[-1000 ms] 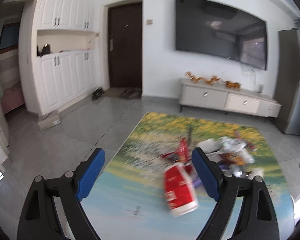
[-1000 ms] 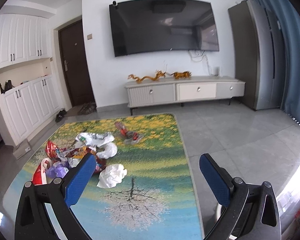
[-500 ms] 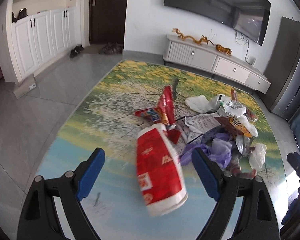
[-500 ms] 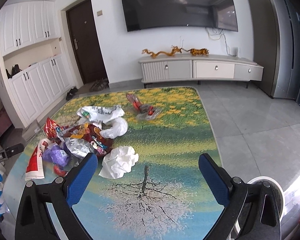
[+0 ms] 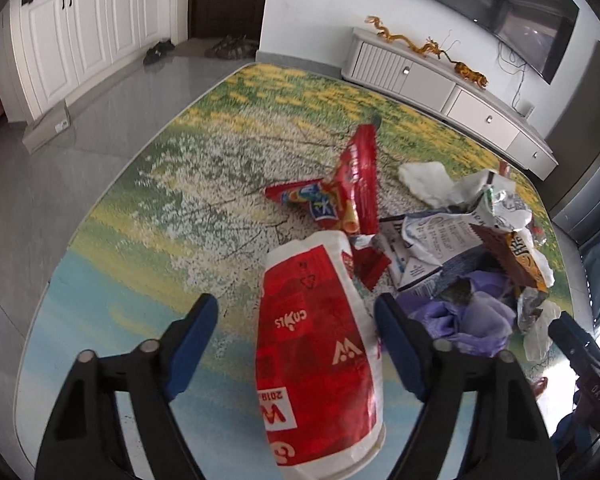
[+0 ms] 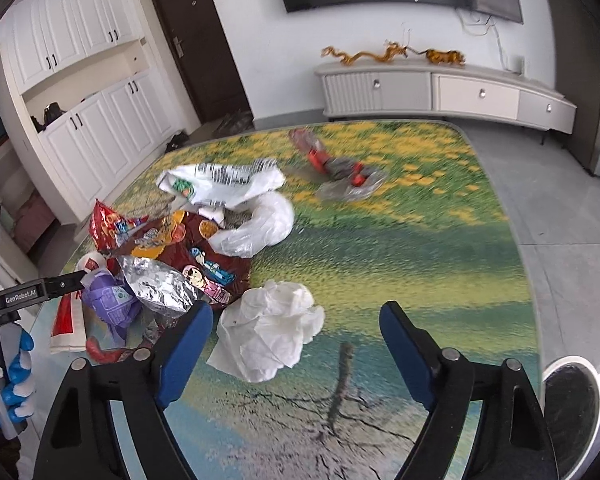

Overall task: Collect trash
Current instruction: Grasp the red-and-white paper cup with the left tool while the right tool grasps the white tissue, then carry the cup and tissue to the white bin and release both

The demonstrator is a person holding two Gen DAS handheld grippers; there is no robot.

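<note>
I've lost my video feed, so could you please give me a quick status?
Left gripper open over red-and-white bag. Right gripper open above white tissue wad. Nothing held. Trash pile crowds left.

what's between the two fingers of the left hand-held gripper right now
A red and white paper cup lies on its side on the rug between the open fingers of the left hand-held gripper, in the left wrist view.

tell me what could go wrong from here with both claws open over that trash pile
1. The left claw is open around the red and white paper cup, which lies flattened on the rug; a squeeze may crumple it or let it slide out.
2. The right claw hangs open by the white tissue; soft and loose, it may tear or only partly lift.
3. The purple bag sits against the left claw's right finger and could get snagged.
</note>
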